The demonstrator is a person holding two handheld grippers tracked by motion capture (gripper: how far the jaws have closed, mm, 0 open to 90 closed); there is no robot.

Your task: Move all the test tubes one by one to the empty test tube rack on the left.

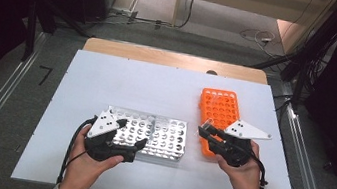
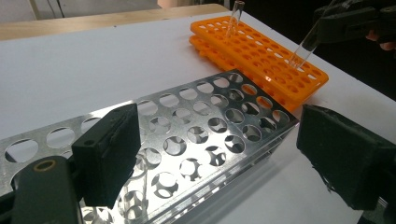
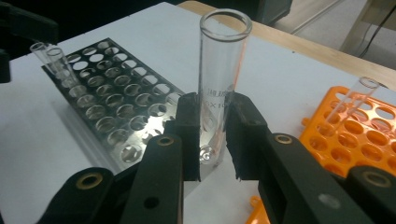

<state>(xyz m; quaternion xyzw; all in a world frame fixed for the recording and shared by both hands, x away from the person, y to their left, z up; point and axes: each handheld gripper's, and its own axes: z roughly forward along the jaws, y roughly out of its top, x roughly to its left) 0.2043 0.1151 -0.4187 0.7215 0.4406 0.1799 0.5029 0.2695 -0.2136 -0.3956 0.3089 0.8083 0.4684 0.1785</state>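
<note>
Glass test tube (image 3: 223,84) clamped in right hand-held gripper (image 3: 212,140); left hand-held gripper (image 2: 219,154) agape, straddling steel rack (image 2: 187,135).

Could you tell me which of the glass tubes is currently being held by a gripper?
The glass tube clamped upright in the right gripper; the others stand in the orange rack and metal rack.

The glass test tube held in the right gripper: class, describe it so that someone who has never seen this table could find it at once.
Start at the white table and find the orange rack on its right side. Just in front of it, the right gripper is shut on a clear glass test tube. Unlike the tube standing in the orange rack and those in the metal rack, this one is clamped between black jaws.
</note>
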